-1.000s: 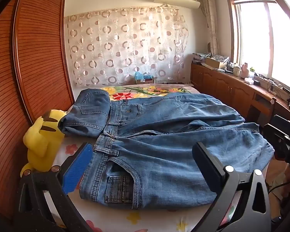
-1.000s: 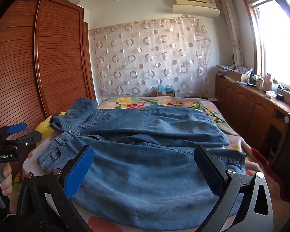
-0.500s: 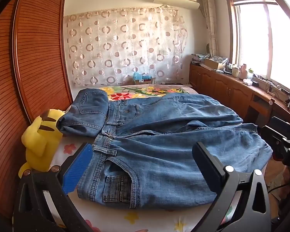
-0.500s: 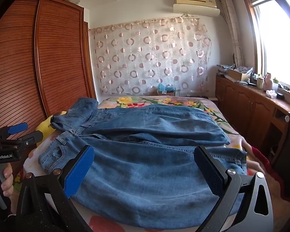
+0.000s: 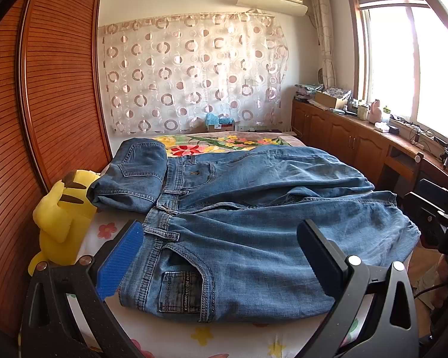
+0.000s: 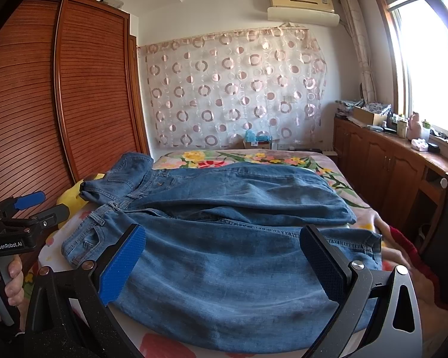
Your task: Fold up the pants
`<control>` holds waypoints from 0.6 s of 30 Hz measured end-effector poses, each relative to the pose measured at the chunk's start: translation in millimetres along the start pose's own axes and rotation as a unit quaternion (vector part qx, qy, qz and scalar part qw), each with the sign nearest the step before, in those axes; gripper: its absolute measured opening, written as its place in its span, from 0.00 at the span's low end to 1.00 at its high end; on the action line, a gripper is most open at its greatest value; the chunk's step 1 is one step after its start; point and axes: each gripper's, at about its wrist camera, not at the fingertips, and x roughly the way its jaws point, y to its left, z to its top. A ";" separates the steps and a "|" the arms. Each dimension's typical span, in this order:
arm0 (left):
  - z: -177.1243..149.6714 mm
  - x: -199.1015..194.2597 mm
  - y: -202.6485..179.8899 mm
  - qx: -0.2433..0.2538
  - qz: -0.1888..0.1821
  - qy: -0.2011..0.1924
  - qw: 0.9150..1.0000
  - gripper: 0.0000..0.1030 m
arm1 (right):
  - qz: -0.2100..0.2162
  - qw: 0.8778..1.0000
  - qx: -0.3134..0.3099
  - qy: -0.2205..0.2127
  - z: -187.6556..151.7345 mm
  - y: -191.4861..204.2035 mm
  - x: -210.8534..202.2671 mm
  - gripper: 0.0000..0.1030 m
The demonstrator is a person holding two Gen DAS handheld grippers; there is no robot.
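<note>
Pants: the big blue denim pants [image 5: 254, 226] lie flat across the bed with the flowery sheet [image 5: 200, 335]. The waist is on the left side and the leg ends are on the right side.
Fold so far: none that I can see. The two legs lie side by side, not stacked.
Left gripper [image 5: 221, 264]: its jaws are wide apart and hold nothing. It hangs over the near waist corner, by the front pocket.
Right gripper [image 6: 224, 264]: its jaws are wide apart too, holding nothing, over the near leg.
What changed: both views have crept a tiny bit closer to the pants in the last second. The pants have not moved.
What it means: the grab has not begun. I think the next step is pinching the near edge.
Nearby: a yellow plush toy [image 5: 61, 223] sits beside the waist.
</note>
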 end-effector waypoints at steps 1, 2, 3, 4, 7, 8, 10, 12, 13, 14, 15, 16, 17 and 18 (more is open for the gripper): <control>0.0 0.1 -0.1 0.000 0.000 0.000 1.000 1.00 | 0.000 1.000 0.001 0.000 0.2 -1.8 0.8 1.00; 0.7 0.4 -0.7 0.000 0.000 0.000 1.000 1.00 | 0.000 1.000 0.001 0.000 0.3 -1.4 0.8 1.00; -0.1 -0.1 -0.3 0.000 0.000 0.000 1.000 1.00 | 0.001 1.000 0.000 0.000 0.4 -1.3 0.8 1.00; 0.0 -0.2 -0.5 0.001 0.000 -0.001 1.000 1.00 | 0.000 1.000 0.000 0.000 0.3 -1.0 0.9 1.00; -0.1 -0.2 0.3 0.000 -0.001 0.000 1.000 1.00 | 0.000 1.000 0.000 0.000 0.1 -1.1 0.8 1.00; -0.1 -0.3 0.2 0.000 0.000 0.000 1.000 1.00 | 0.000 1.000 0.001 0.000 0.0 -1.2 0.5 1.00; -0.3 -0.5 0.2 0.000 0.001 -0.001 1.000 1.00 | 0.001 1.000 0.000 0.000 -0.2 -1.3 0.2 1.00; -0.2 -0.4 0.3 0.000 0.000 -0.001 1.000 1.00 | 0.001 1.000 0.001 0.000 -0.3 -1.2 -0.1 1.00; -0.1 -0.5 0.3 0.000 0.000 -0.001 1.000 1.00 | 0.000 1.000 0.001 0.000 -0.3 -1.1 -0.2 1.00; -0.3 -0.7 0.3 0.000 0.000 -0.001 1.000 1.00 | 0.000 1.000 0.001 -0.001 -0.3 -0.9 -0.4 1.00; -0.5 -0.6 0.4 0.000 -0.001 -0.002 1.000 1.00 | 0.001 1.000 0.001 0.000 -0.3 -1.2 -0.2 1.00; -0.6 -0.5 0.3 0.000 -0.001 -0.002 1.000 1.00 | 0.001 1.000 0.001 0.000 -0.2 -1.3 -0.1 1.00; -0.6 -0.5 0.2 0.000 0.000 -0.002 1.000 1.00 | 0.001 1.000 0.001 0.000 -0.4 -1.1 -0.2 1.00; -0.6 -0.6 0.2 0.000 0.000 -0.002 1.000 1.00 | 0.002 1.000 0.001 0.000 -0.5 -1.2 -0.4 1.00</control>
